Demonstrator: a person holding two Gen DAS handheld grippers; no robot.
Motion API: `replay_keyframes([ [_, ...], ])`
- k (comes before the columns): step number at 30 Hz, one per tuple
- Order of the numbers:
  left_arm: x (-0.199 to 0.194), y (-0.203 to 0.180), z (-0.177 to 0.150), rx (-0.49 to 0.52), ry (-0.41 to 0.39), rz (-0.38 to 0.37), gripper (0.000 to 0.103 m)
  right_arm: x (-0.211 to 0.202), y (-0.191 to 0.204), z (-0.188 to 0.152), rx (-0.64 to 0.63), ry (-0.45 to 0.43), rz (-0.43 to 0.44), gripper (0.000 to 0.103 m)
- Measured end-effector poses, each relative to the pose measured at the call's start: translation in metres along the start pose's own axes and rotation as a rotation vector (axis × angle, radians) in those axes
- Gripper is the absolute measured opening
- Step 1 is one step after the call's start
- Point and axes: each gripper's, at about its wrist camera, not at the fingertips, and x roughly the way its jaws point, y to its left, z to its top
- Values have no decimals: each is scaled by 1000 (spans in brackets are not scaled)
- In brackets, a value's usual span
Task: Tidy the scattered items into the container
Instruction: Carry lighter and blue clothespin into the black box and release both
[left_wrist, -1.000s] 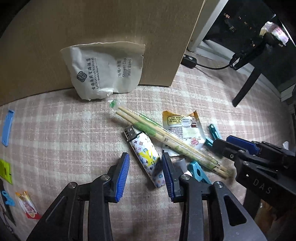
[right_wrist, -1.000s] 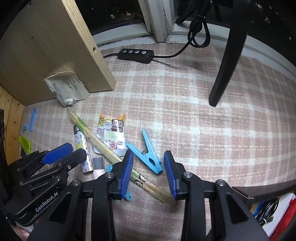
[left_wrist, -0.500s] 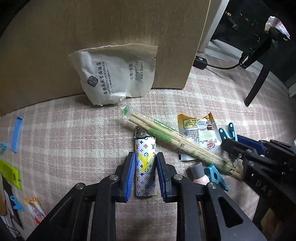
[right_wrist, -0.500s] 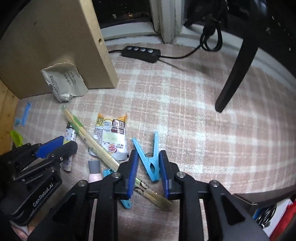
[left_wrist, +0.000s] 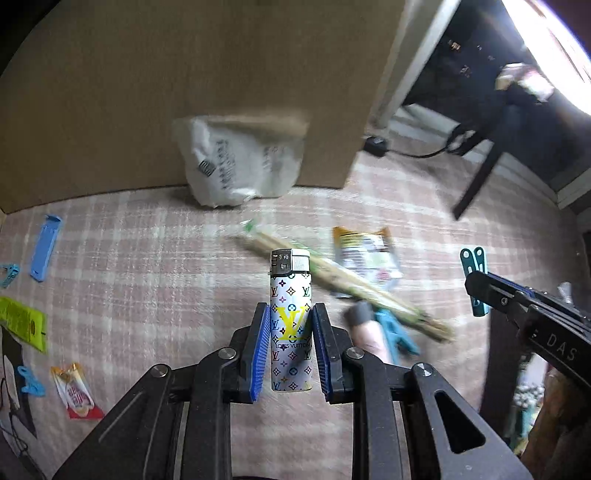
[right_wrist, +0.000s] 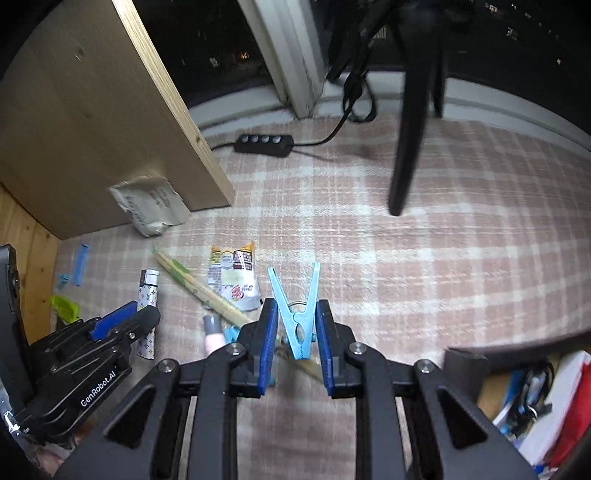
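My left gripper (left_wrist: 290, 347) clamps a glossy white lighter (left_wrist: 291, 321) with a metal cap, above the plaid cloth (left_wrist: 140, 280); my right gripper (right_wrist: 295, 336) pinches a blue plastic clothespin (right_wrist: 297, 314).

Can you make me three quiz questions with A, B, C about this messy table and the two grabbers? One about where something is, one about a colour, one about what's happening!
1. Where does the white packet lie?
A. against the wooden board
B. on the chopsticks
C. in the right gripper

2. What colour is the peg in the right gripper?
A. red
B. light blue
C. yellow

3. What is the left gripper doing?
A. standing open
B. holding the lighter
C. holding a sachet

Answers: A, it leans on the board; B, plainly light blue; B, both fingers press it.
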Motion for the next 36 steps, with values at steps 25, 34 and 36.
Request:
replay_keyframes([
  [25, -49, -232, -36, 350, -1, -283, 22, -150, -150, -95, 245, -172, -142, 21],
  [34, -45, -261, -43, 400, 15, -274, 30, -161, -170, -109, 286, -179, -142, 21],
  [36, -44, -259, -41, 386, 29, -291, 41, -162, -171, -110, 299, -178, -154, 35],
])
